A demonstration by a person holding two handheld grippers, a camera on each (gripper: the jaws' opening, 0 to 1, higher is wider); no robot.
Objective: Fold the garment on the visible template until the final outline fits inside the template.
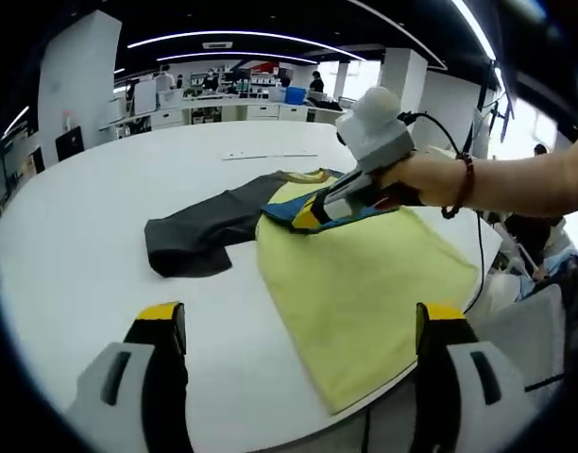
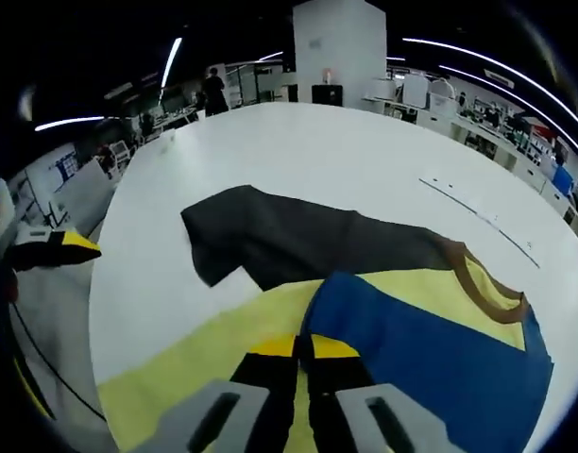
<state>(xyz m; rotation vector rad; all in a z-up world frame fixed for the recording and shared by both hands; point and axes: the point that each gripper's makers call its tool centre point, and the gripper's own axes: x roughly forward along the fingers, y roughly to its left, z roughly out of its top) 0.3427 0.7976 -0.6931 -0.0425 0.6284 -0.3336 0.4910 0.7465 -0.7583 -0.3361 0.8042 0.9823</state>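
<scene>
I see a big white table [image 1: 91, 217] with a round edge. A thin line [image 1: 270, 156] is marked on the table far from me. Behind the table stands a fat white pillar [image 2: 338, 47]. Long white lights [image 1: 242, 38] curve across the dark ceiling. Far back there are white desks [image 1: 232, 110] with a blue box [image 1: 295, 95] on them. A person in dark clothes [image 2: 214, 92] stands far away near the back desks.
</scene>
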